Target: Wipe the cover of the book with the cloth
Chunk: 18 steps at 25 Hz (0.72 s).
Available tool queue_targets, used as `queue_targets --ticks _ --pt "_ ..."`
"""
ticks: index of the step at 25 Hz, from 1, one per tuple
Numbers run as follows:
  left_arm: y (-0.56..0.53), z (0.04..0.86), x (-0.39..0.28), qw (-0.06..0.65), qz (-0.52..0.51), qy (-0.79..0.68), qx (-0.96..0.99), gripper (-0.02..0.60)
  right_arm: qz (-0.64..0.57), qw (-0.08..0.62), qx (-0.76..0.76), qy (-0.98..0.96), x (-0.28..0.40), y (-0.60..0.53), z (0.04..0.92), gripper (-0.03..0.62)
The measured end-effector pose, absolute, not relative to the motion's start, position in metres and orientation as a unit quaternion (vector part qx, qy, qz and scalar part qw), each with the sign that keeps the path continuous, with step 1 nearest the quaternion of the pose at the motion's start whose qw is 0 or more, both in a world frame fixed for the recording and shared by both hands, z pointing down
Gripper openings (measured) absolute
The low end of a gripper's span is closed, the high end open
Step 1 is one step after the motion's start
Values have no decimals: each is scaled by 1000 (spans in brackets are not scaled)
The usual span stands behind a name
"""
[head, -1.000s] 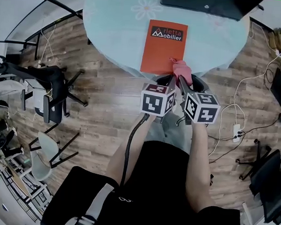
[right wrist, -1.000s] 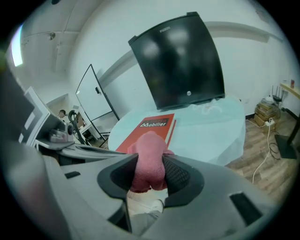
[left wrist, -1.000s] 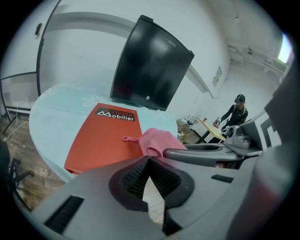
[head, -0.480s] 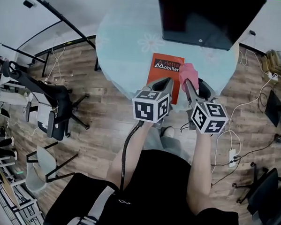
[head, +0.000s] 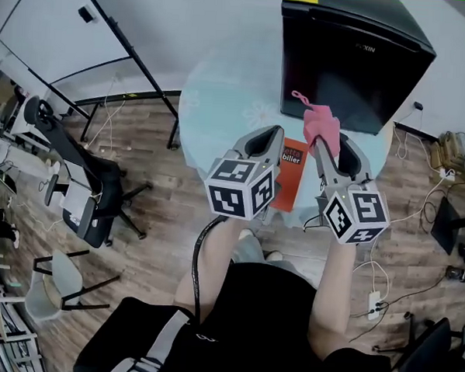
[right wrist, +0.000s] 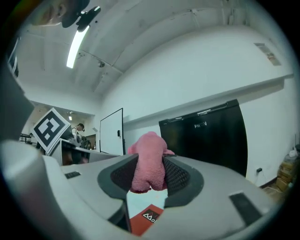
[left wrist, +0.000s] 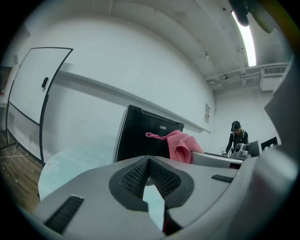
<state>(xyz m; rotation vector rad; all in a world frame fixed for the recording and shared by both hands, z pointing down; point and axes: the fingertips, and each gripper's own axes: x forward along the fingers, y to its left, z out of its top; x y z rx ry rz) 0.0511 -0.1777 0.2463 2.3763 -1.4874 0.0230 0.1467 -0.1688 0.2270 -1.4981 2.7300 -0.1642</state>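
Note:
An orange book (head: 289,176) with a black title strip lies near the front edge of a round pale-blue table (head: 221,103); my two grippers hide most of it. My right gripper (head: 329,144) is shut on a pink cloth (head: 320,120), held up in the air above the book's right side. In the right gripper view the cloth (right wrist: 149,161) bulges between the pads, with the book (right wrist: 145,219) far below. My left gripper (head: 275,134) hovers beside it, over the book's left edge, shut with nothing in it. The left gripper view shows the cloth (left wrist: 180,143) just to the right.
A black cabinet (head: 348,63) stands on the table's far side, close behind the cloth. A whiteboard (head: 62,32) on a stand is at the back left. Office chairs (head: 85,189) stand on the wooden floor at left, and cables (head: 371,293) trail at right.
Both grippers have risen from the table, and the cloth has lifted off the book's cover. The head view has tilted up, so the cabinet and whiteboard show more fully.

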Motion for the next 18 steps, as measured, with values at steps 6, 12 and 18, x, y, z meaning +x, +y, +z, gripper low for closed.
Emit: queue_targets --ticks 6,12,18 --pt "-182 199 60 110 -21 -523 845 12 -2 43 -481 876 160 -167 179 156" --pt "-188 179 77 84 -35 -513 853 12 13 50 -483 874 170 -172 162 156" --pt "-192 168 85 78 -46 -507 857 12 25 54 -483 874 176 -174 150 156"
